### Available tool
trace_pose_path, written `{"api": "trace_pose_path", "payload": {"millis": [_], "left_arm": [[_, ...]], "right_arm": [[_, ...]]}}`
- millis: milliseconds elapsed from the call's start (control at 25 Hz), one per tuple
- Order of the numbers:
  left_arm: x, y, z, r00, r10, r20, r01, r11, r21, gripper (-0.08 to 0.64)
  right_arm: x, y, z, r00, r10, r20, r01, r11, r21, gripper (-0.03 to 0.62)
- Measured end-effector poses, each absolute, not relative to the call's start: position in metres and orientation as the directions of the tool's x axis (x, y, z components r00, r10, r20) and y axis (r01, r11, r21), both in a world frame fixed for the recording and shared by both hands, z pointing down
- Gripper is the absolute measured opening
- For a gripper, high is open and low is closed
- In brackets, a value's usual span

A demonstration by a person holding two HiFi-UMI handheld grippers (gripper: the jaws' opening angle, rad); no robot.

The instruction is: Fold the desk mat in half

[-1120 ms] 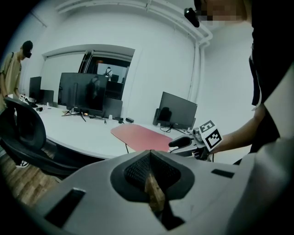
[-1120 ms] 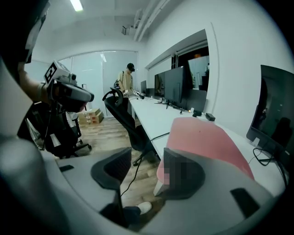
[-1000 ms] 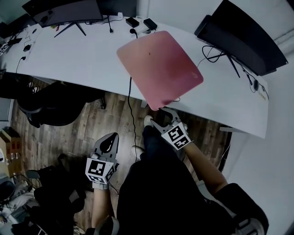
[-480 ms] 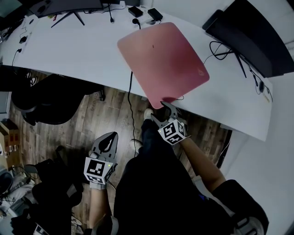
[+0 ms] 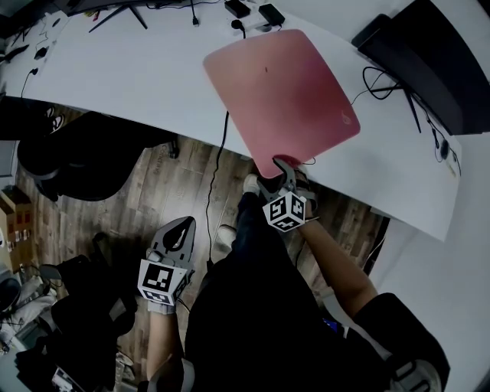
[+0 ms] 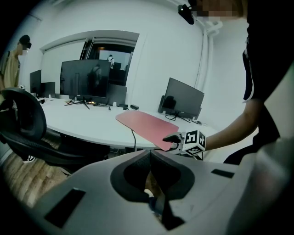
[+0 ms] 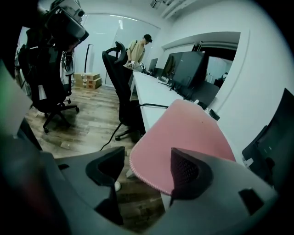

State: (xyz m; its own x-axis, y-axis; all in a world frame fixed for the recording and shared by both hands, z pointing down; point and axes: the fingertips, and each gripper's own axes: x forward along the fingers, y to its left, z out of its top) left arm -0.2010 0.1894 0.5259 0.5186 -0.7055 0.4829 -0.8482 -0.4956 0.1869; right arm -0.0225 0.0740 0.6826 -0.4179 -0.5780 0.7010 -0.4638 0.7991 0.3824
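Observation:
A pink desk mat [image 5: 279,88] lies skewed on the white desk [image 5: 130,84], its near corner hanging over the front edge. My right gripper [image 5: 280,173] reaches that corner from below the desk edge. In the right gripper view the mat's rounded corner [image 7: 151,160] sits between the jaws of my right gripper [image 7: 147,167], which are opening and do not press on it. My left gripper [image 5: 178,232] hangs low over the floor, left of the person's legs, shut and empty. The left gripper view shows the mat [image 6: 144,126] and the right gripper [image 6: 173,139] at its corner.
A black monitor [image 5: 429,61] stands at the desk's right, with cables [image 5: 383,80] beside the mat. Chargers [image 5: 253,11] lie at the back edge. A cable [image 5: 217,164] drops to the wooden floor. A black office chair [image 5: 76,153] stands left under the desk. A person [image 7: 137,48] stands far off.
My right gripper rose to the mat's overhanging corner and its jaws spread around it. The left gripper stayed low by the legs.

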Motion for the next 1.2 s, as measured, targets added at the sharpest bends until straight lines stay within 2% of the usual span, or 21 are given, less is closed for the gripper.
{"api": "trace_pose_path", "payload": {"millis": [320, 560, 760, 920, 1200], "left_arm": [[-0.202, 0.193, 0.53, 0.525, -0.692, 0.495, -0.842, -0.506, 0.186, 0.008], [-0.2, 0.198, 0.528, 0.529, -0.696, 0.485, -0.84, -0.511, 0.183, 0.008], [-0.197, 0.204, 0.523, 0.533, -0.695, 0.483, -0.838, -0.512, 0.188, 0.008], [-0.198, 0.208, 0.525, 0.534, -0.702, 0.472, -0.838, -0.513, 0.185, 0.008], [-0.188, 0.205, 0.521, 0.55, -0.696, 0.462, -0.826, -0.535, 0.177, 0.008]], "right_arm": [[-0.022, 0.068, 0.689, -0.359, -0.628, 0.691, -0.421, 0.769, 0.481, 0.301], [-0.02, 0.067, 0.683, -0.367, -0.609, 0.703, -0.466, 0.774, 0.428, 0.288], [-0.024, 0.076, 0.669, -0.4, -0.612, 0.682, -0.46, 0.778, 0.429, 0.156], [-0.022, 0.075, 0.658, -0.412, -0.626, 0.663, -0.497, 0.763, 0.412, 0.09], [-0.015, 0.064, 0.636, -0.415, -0.644, 0.643, -0.531, 0.745, 0.403, 0.036]]}}
